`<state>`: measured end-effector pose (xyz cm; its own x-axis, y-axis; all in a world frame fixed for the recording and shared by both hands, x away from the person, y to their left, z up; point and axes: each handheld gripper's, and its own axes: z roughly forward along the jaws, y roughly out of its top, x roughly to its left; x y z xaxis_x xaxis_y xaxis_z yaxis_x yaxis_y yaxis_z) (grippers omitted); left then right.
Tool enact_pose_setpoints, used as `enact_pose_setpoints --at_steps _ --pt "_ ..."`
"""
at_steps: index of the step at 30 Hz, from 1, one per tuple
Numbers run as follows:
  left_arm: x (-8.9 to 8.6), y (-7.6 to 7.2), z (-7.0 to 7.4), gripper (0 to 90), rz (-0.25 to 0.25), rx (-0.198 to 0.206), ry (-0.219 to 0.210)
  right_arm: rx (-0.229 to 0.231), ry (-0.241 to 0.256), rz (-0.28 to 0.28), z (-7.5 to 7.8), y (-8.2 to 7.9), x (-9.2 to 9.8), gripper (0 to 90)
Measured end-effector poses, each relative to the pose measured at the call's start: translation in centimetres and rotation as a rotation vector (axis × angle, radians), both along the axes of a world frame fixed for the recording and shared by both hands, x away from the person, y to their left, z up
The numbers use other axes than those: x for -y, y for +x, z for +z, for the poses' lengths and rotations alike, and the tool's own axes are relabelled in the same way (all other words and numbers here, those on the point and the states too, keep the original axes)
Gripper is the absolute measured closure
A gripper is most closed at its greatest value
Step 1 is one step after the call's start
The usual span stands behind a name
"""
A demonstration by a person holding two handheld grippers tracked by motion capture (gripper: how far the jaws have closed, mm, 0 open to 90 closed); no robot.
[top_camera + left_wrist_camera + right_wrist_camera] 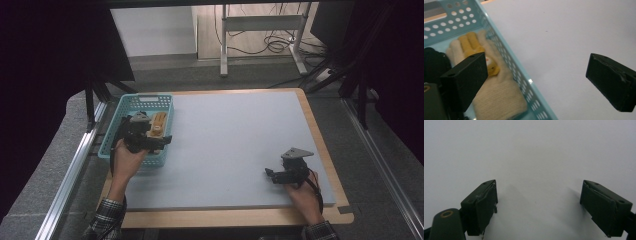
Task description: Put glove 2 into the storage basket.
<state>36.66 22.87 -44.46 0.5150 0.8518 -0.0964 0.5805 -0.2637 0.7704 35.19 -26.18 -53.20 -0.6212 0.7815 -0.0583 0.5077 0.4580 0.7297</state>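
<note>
Two grippers, jaws spread, holding nothing. Left gripper [159, 141] straddles the basket [506, 53] wall at frame left, likely lining up the cream glove [499, 92] inside; right gripper [272, 175] idles on tabletop [235, 135], lower right.

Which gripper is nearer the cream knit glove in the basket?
Left. The left gripper hovers open over the basket's near edge, right beside the glove. The right gripper sits open across the mat, far from it.
</note>
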Motion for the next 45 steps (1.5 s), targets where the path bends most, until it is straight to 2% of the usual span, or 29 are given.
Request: enact_pose_setpoints --at_steps 19,31,45 --pt "4.4 -0.5 -0.2 4.4 -0.097 0.016 0.004 -0.002 0.001 -0.001 0.0 0.0 0.0 14.1" --pt "7.1 -0.9 -0.5 4.2 -0.157 0.016 -0.011 0.000 0.000 0.000 0.0 0.0 0.0 14.0" --pt "10.7 -0.8 -1.8 4.2 -0.226 0.007 -0.027 0.002 -0.002 0.001 0.0 0.0 0.0 14.0"
